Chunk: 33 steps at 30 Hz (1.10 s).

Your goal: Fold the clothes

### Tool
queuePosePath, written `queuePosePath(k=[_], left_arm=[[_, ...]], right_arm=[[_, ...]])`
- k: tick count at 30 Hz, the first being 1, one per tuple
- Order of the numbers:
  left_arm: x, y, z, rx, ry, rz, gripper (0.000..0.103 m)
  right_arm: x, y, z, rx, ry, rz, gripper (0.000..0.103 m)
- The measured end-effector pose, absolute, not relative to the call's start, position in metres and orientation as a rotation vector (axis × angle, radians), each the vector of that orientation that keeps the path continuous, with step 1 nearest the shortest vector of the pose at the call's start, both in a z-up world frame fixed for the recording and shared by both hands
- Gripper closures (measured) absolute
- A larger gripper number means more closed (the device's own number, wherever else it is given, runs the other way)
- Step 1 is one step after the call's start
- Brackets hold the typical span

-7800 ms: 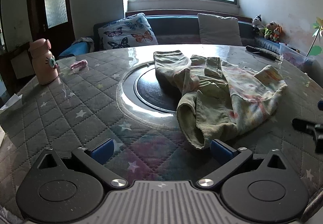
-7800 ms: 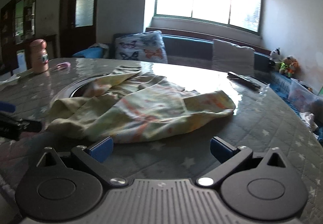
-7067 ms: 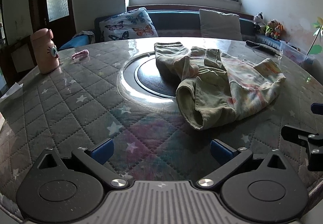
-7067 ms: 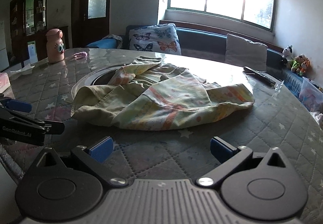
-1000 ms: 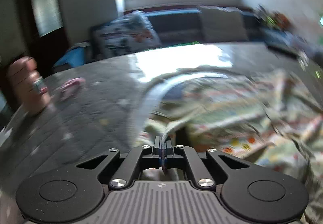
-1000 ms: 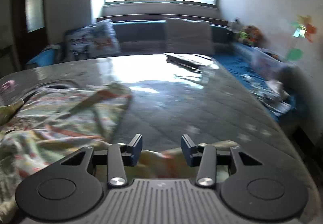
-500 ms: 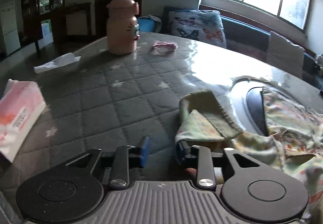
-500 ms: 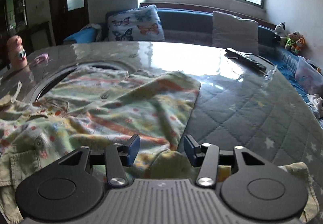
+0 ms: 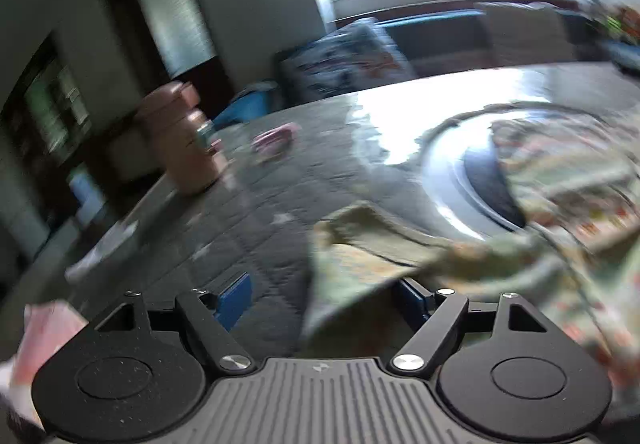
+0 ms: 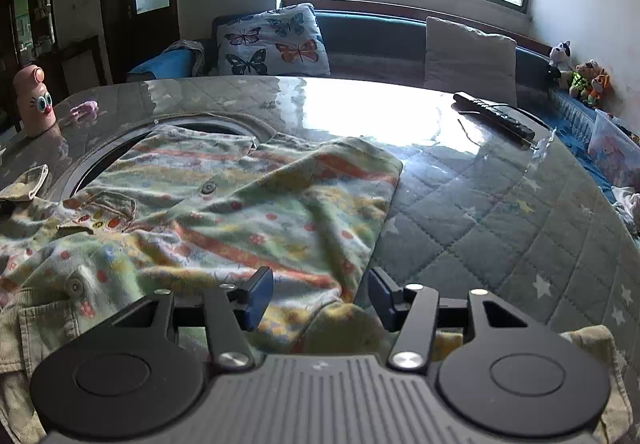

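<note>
The printed jacket [image 10: 224, 204] lies spread ahead of both tools, long axis running across them; the left gripper [image 9: 324, 294], jaws apart, has a sleeve cuff [image 9: 352, 240] right at its fingertips; the right gripper [image 10: 318, 294], also parted, straddles the near hem.

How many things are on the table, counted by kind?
Garment: 1
Pink bottle: 1
Small pink item: 1
Black remote: 1
Total: 4, as far as the right wrist view shows.
</note>
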State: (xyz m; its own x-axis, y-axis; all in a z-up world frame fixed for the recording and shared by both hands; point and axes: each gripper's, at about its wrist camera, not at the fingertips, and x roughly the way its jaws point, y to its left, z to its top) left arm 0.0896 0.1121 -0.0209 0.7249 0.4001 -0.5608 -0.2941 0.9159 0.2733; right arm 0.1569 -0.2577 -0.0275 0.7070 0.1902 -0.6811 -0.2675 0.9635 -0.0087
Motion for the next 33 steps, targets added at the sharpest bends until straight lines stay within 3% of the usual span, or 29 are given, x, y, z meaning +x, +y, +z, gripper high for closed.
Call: queuePosePath(k=[15,18,24,33], left_arm=[[0.068,0.211,0.019,-0.274,0.615,0.623,0.021],[0.075,0.189,0.023,-0.177,0.620,0.552,0.024],[0.108,0.124,0.022,-0.109,0.681,0.261,0.045],[0.179,0.036,0.010,0.019,0.739,-0.003,0.045]], right_arm=[[0.205,-0.269,-0.022,-0.053,0.729,0.243,0.047],[0.213,-0.268,-0.026,-0.049,0.737,0.246,0.048],[0.227,-0.264,-0.031,-0.047,0.751,0.263,0.055],[0.255,-0.273,-0.033,-0.011,0.770,0.239,0.058]])
